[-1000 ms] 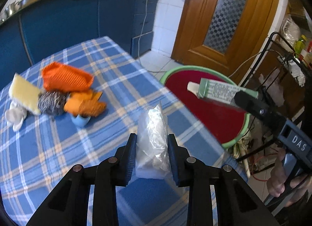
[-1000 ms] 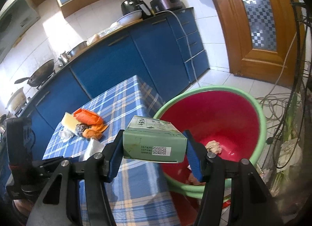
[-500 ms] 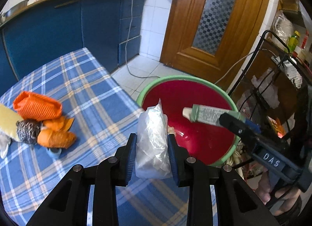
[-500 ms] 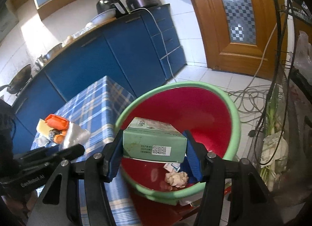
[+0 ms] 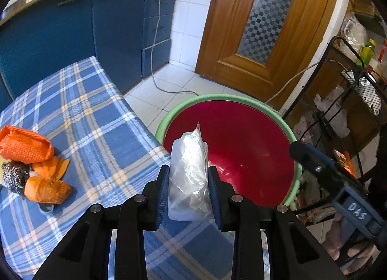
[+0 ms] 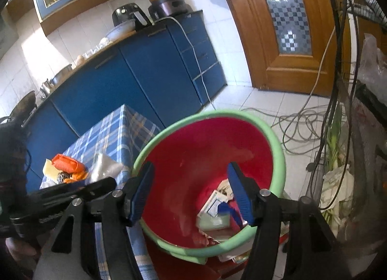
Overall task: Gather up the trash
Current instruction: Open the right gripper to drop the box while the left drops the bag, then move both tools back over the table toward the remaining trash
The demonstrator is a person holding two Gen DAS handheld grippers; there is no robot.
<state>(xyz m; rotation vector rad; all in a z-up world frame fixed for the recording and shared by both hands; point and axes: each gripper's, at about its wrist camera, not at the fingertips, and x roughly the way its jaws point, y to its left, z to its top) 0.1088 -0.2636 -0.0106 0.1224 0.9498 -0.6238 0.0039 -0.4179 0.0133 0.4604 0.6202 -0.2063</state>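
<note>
A crumpled clear plastic bag (image 5: pixel 188 173) is clamped upright between the left gripper (image 5: pixel 188 193) fingers, just before the red basin (image 5: pixel 241 139). The right gripper (image 6: pixel 191 193) fingers have just been opening, nothing between them; below them, a green box (image 6: pixel 214 219) and papers lie in the basin.

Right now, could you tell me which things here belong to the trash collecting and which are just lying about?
Part of the job:
clear plastic bag in the left hand-held gripper
red basin
green box in it

Lying about:
steel scourer
floor cables
</note>
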